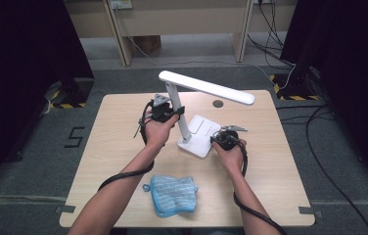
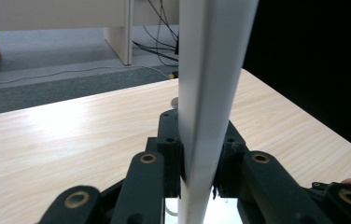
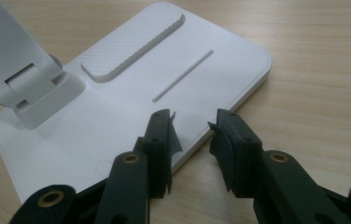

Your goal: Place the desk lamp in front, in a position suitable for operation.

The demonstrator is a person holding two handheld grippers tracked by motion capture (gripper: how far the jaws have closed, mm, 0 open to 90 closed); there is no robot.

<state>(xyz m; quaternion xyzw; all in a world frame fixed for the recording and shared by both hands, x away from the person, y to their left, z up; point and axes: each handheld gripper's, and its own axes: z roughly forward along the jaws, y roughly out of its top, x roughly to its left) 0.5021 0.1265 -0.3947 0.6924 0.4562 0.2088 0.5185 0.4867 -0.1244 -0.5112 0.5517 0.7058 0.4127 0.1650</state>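
Clamped in my left claw (image 1: 168,113) is the upright stem of the white desk lamp (image 1: 182,115) on the worktop (image 1: 118,147), while my right claw (image 3: 190,135), spread, straddles the base edge (image 3: 229,105), which I judge it must pinch next to steady the lamp.

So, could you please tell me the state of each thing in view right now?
Desk lamp: upright on the table, head unfolded and level.
Lamp post: clamped by the left gripper.
Lamp base: flat on the table; right gripper open at its edge.
Blue cloth: lying crumpled near the front edge.
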